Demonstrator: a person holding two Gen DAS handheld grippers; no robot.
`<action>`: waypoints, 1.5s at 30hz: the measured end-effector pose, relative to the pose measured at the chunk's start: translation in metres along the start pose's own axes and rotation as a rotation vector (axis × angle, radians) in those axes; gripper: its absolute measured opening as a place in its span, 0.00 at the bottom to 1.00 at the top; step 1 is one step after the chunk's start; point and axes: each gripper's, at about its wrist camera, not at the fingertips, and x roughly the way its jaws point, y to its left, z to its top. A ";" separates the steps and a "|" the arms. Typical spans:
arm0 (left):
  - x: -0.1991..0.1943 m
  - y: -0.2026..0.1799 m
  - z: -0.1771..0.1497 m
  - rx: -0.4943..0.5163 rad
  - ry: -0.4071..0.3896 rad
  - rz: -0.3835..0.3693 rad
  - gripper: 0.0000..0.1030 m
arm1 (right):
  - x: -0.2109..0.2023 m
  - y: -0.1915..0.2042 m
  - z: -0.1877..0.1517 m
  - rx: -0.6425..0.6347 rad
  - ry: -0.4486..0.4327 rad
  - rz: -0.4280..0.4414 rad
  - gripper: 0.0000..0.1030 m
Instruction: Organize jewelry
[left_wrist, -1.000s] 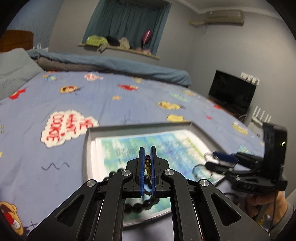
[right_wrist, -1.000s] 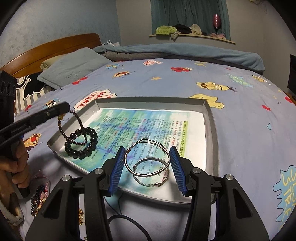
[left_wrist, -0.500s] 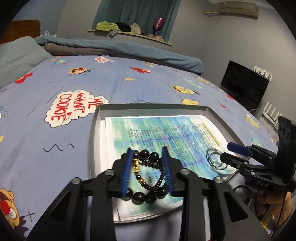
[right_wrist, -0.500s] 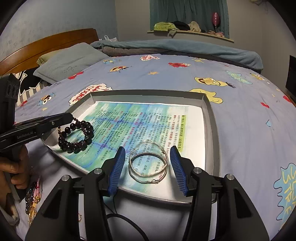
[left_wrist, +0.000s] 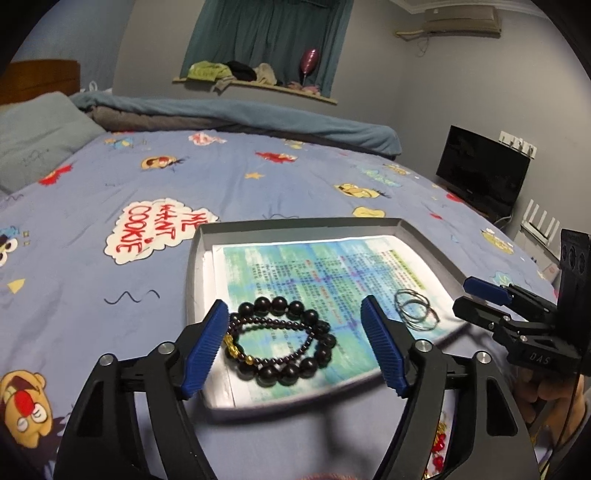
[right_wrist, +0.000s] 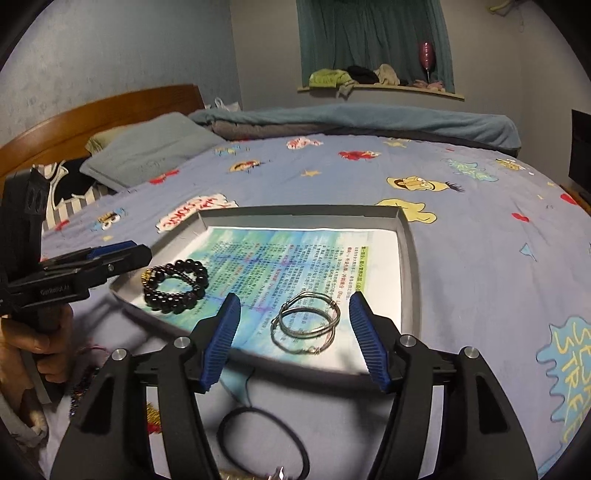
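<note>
A grey tray (left_wrist: 295, 224) lined with a printed sheet lies on the bed; it also shows in the right wrist view (right_wrist: 410, 258). Black bead bracelets (left_wrist: 282, 341) with a few yellow beads lie in the tray's near left corner, and show in the right wrist view (right_wrist: 175, 286). Two silver bangles (right_wrist: 306, 321) lie near the tray's front edge, also in the left wrist view (left_wrist: 415, 312). My left gripper (left_wrist: 295, 347) is open and empty, just above the beads. My right gripper (right_wrist: 293, 338) is open and empty, above the bangles.
A black hair tie (right_wrist: 262, 439) lies on the blue cartoon bedsheet in front of the tray. More beaded and red-gold jewelry (right_wrist: 83, 387) lies at the lower left, near the hand. A television (left_wrist: 480, 173) stands at the far right, pillows (right_wrist: 147, 155) at the headboard.
My left gripper opened and let the bead bracelets down into the tray. My right gripper released the silver bangle onto the other one, opened wider and drew back a little.
</note>
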 end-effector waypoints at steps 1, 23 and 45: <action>-0.003 -0.002 -0.001 0.008 -0.005 -0.001 0.73 | -0.004 0.001 -0.001 -0.001 -0.006 0.001 0.60; -0.022 -0.061 -0.054 0.144 0.072 -0.150 0.71 | -0.038 0.010 -0.048 -0.013 0.059 0.025 0.61; -0.011 -0.075 -0.077 0.232 0.213 -0.196 0.14 | -0.023 -0.010 -0.053 0.080 0.158 0.054 0.60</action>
